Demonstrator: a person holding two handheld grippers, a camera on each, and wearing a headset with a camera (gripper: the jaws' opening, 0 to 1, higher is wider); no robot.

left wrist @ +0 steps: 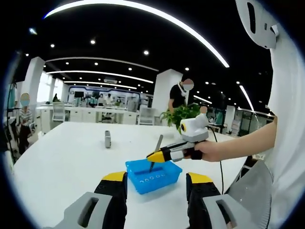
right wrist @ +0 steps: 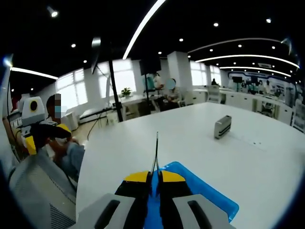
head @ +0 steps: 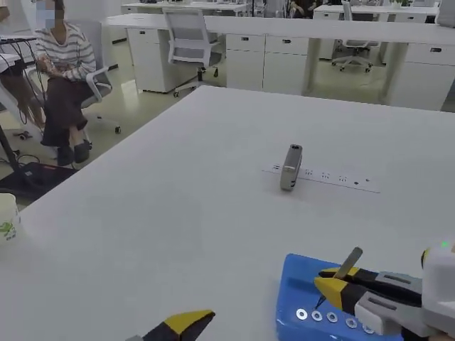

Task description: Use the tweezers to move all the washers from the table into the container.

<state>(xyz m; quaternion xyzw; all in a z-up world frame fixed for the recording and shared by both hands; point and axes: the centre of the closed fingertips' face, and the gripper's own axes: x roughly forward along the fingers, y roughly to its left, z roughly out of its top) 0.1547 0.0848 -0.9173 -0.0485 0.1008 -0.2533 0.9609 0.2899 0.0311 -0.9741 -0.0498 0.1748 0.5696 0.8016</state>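
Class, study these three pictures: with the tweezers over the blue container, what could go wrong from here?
1. The tweezers are thin and sit in the shut right claw; they may twist or slip.
2. Their tips point down near the washers in the blue container; a nudge might scatter them.
3. The left claw is open and apart, so the blue container could slide.

Right gripper (head: 320, 278) with tweezers (head: 348, 264) above washers (head: 332, 317) in blue container (head: 293, 284) on white table (head: 178, 213).
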